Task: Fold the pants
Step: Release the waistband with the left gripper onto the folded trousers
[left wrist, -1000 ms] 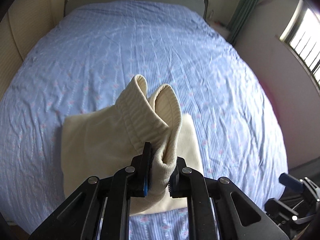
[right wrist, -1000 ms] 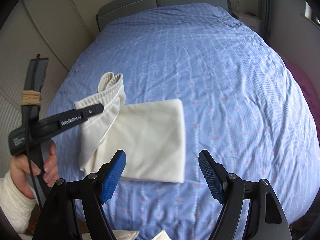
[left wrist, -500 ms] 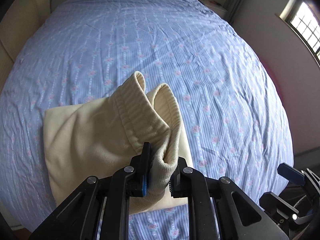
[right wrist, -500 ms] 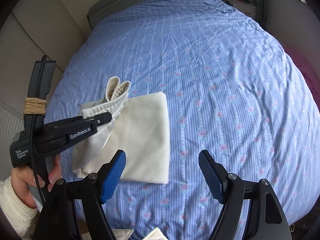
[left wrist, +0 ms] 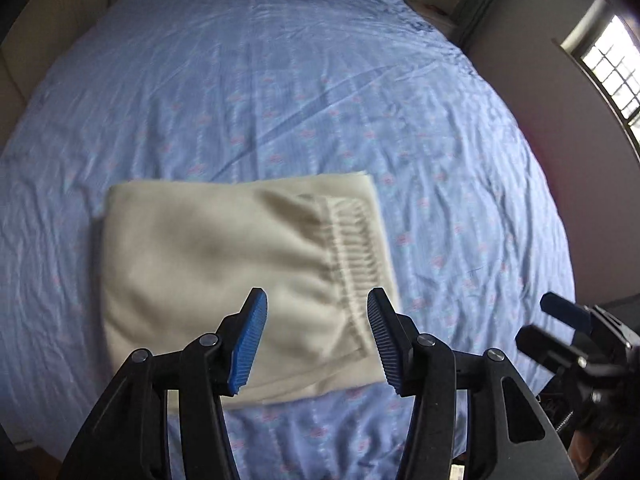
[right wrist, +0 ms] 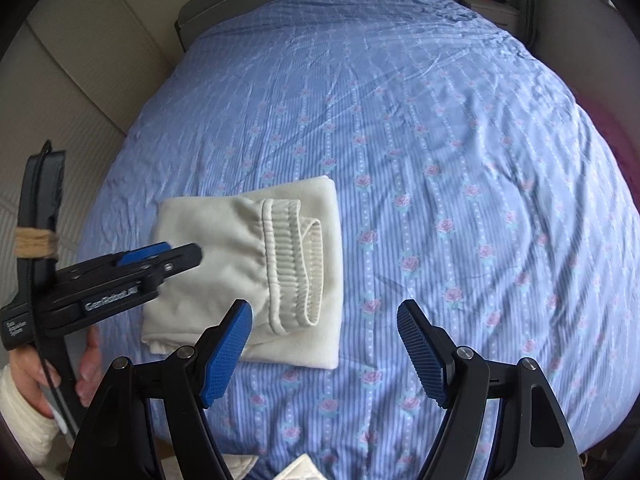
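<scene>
Right wrist view takes in the whole blue flowered bedspread (right wrist: 440, 160), and on its near left part lie the cream pants (right wrist: 248, 264), folded into a compact rectangle with the ribbed waistband (right wrist: 292, 268) turned over on top. Judging by that shape, the folding looks almost done; what seems left is at most a flattening of the waistband flap, which stands up a little along its right edge, or one more fold if a smaller bundle is wanted.

The left gripper (left wrist: 316, 336) hovers just above the near edge of the pants. Its jaws have just been opening, they stand apart, and no cloth is between the pads; the waistband lies below and just ahead of the right-hand pad. The right gripper (right wrist: 324, 352) hangs spread wide over bare bedspread, just beside the near right corner of the pants, holding nothing.
</scene>
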Available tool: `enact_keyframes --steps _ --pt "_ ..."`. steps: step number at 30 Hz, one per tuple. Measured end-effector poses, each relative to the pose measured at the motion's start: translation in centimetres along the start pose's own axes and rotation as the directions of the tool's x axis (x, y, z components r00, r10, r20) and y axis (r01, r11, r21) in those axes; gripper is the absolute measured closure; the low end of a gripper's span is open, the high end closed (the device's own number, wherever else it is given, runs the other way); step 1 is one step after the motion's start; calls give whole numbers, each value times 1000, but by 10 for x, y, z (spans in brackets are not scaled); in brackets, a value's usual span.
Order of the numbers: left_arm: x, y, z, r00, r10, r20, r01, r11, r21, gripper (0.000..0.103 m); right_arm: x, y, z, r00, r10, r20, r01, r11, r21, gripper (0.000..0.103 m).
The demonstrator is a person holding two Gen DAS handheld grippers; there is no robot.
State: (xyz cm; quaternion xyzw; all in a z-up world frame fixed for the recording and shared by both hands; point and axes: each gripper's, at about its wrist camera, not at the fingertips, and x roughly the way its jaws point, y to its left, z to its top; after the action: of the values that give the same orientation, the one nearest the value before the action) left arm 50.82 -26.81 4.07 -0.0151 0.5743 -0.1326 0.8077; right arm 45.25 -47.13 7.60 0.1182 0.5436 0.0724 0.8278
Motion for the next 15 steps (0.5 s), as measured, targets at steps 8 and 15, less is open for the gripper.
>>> enact_keyframes --steps 8,15 --pt "12 37 -12 992 115 -45 -116 992 -40 42 72 19 19 992 78 -101 -87 992 -87 32" --pt "30 36 -2 986 144 -87 -144 990 2 40 135 28 39 980 64 -189 -87 989 -117 41"
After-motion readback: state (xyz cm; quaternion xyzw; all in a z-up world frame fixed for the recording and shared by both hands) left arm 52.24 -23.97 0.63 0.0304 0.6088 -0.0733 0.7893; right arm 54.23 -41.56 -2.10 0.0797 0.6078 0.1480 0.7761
